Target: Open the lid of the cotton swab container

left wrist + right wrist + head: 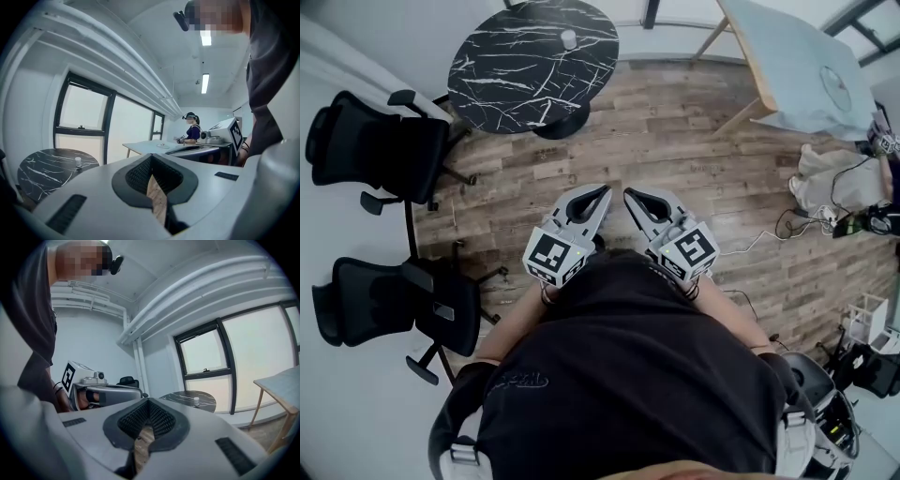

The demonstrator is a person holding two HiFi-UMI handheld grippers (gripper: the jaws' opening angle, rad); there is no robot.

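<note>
A black marble table [516, 66] stands near two black office chairs [384, 150] on wooden floor [675, 141]

Bright, even daylight through the washed-out windows [255, 364], two ceiling strip lights [205, 83] glaring white, soft shadows on the wood floor [694, 150], heavy fisheye bending, dark rounded corners in both gripper views, close foreground slightly soft

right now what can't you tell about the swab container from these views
- small white container on the marble table: too small in every view to show its lid or contents
- table's base, head view: mostly hidden under the tabletop
- desk, head view: cut off by the top edge
</note>
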